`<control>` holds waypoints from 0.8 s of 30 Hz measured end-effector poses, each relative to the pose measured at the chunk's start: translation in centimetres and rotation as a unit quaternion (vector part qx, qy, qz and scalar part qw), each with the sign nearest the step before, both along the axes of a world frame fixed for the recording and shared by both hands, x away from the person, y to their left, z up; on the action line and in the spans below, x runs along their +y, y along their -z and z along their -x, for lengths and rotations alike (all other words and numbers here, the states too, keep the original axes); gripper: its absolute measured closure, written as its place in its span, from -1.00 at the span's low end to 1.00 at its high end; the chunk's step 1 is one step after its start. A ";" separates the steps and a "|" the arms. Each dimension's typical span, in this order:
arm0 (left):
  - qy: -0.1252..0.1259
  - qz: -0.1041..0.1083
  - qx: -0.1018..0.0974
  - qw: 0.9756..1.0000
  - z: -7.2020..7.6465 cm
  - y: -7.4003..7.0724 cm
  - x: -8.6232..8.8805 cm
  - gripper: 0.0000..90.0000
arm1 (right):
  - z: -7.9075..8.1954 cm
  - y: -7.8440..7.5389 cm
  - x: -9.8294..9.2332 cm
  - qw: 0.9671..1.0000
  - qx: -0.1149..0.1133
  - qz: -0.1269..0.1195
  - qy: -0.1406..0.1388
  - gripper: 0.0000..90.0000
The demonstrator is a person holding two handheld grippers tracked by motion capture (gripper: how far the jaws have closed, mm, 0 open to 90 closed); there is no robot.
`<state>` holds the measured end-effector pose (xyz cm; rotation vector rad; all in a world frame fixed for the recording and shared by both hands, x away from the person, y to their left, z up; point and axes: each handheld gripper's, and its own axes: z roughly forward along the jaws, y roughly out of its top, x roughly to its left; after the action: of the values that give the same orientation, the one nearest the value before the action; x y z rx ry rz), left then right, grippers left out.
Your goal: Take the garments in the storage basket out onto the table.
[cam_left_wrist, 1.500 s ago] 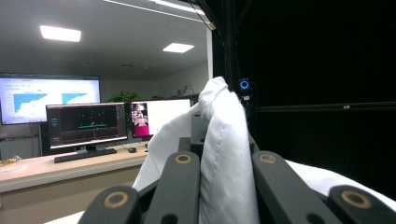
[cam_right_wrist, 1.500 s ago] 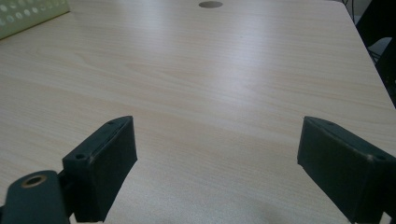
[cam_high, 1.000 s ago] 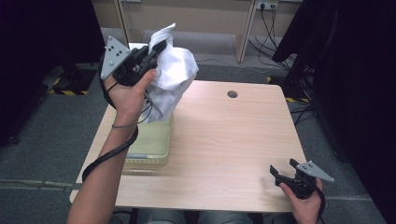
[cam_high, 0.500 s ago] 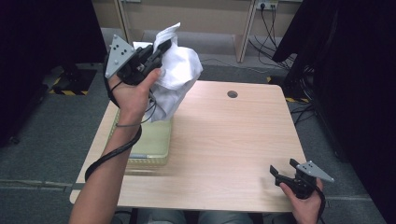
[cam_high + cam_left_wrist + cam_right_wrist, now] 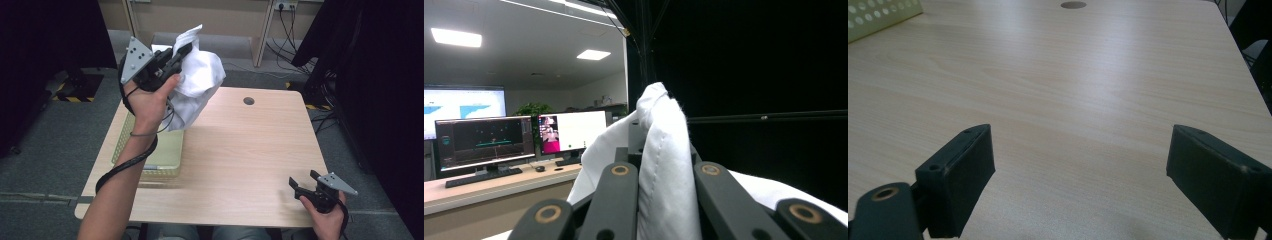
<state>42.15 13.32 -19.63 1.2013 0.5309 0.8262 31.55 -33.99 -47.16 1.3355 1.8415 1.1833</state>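
A white cloth (image 5: 197,82) hangs high over the table's back left, bunched up, and my left gripper (image 5: 181,51) is shut on its top fold. In the left gripper view the cloth (image 5: 664,165) is pinched between the two black jaws and stands up above them. The cloth's lower end dangles over a pale green perforated basket (image 5: 165,162) on the left of the table. My right gripper (image 5: 303,184) rests low near the table's front right corner. Its jaws stand wide apart over bare wood in the right gripper view (image 5: 1080,172), with nothing between them.
The wooden table (image 5: 250,150) has a round cable hole (image 5: 248,101) near its back edge. A corner of the basket (image 5: 883,17) lies far ahead and left of the right gripper. Monitors on a desk (image 5: 489,145) stand beyond the table. Dark curtains flank both sides.
My left hand has lifted the cloth slightly and carried it a little to the right. The right gripper has stayed where it was.
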 end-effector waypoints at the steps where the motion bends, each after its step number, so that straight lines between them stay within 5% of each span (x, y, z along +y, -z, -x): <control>1: 0.001 0.001 0.000 1.000 0.0 0.0 -0.1 0.88 | 0.0 0.0 0.0 1.000 0.000 0.000 0.000 -0.73; 24: 0.026 -0.008 0.004 1.000 0.0 0.7 -2.6 0.88 | 0.0 0.0 0.0 1.000 0.000 0.000 0.000 -0.73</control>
<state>42.12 10.68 -20.30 1.2285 0.4986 0.7831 31.55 -34.00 -47.15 1.3338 1.8418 1.1838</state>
